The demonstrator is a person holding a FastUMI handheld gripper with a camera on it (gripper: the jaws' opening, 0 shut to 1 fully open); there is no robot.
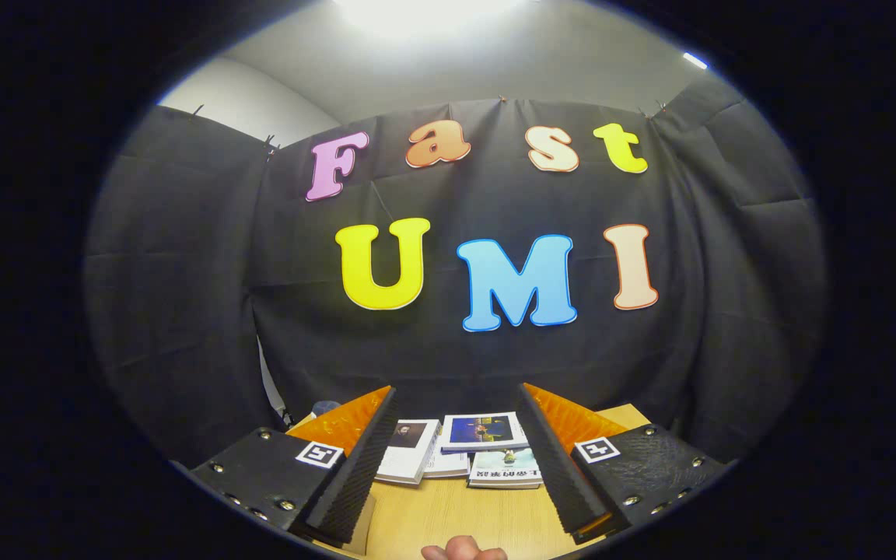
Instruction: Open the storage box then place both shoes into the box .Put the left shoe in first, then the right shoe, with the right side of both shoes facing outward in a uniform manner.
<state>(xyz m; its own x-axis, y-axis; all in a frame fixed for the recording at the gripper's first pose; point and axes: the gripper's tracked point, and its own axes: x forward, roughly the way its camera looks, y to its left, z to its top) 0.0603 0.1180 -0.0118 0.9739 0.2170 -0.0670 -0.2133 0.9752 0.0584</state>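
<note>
While hanging low over the wooden table (448, 517), holding the gripper (456, 389) wide open, with both fingers spread well apart and pressing on nothing.

Looking forward along the fingers at a small cluster of books (487, 432). Lying flat on the table, between the fingertips and just beyond them, close against the black cloth wall (456, 350). Overlapping one another, covers up, with a lighter one to the left and a thinner stack nearer the gripper.

Showing part of a hand (463, 551) behind the fingers, low by the table and touching none of the books.

Carrying a square marker (318, 454) on each finger base.

Being unable to tell from here which way the storage box or the shoes lie from the gripper, whether left, right or below the line of the fingers. Being equally unable to tell how the long axis of the box or of either shoe is running.

Judging the task to be at its very start, with the opening of the box not yet begun.

Probably needing a turn or a dip of the gripper first, bringing the box in line with the fingers before closing in on its lid. Working with one gripper alone, so facing no choice of nearer hand.
</note>
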